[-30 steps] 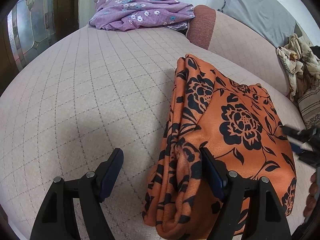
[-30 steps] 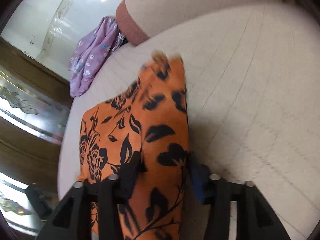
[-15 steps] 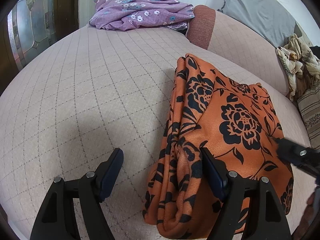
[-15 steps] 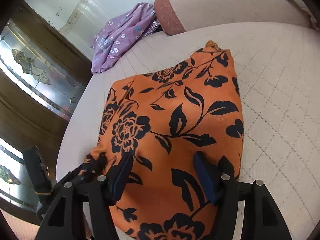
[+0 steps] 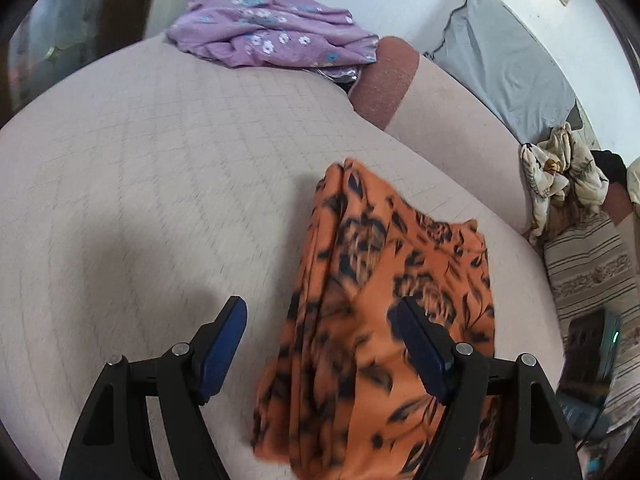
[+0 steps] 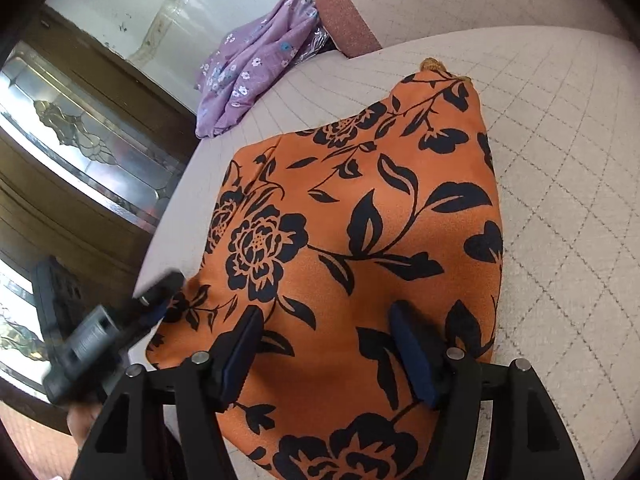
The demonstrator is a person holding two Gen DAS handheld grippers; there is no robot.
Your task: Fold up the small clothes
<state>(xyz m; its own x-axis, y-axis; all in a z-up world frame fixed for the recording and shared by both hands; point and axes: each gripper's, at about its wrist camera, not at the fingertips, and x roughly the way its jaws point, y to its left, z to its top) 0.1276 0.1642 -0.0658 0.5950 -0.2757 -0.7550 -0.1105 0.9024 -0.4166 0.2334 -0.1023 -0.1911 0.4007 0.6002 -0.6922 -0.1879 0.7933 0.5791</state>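
Our right hand-held gripper [image 6: 326, 344] has just been opening over the orange cloth [image 6: 360, 240] on the bed [image 6: 560, 160], gripping nothing. Our left hand-held gripper [image 5: 320, 344] stays wide, pulled back toward 6 o'clock.

A quilted beige sofa seat [image 5: 132, 168] carries a folded orange floral cloth [image 6: 360, 216] in its middle. A crumpled purple garment [image 5: 264, 36] lies at its far end, well apart from the cloth.

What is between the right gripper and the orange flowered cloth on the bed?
Nothing visible. The right gripper, jaws open, hangs right over the orange cloth; the left gripper is off at the cloth's edge.
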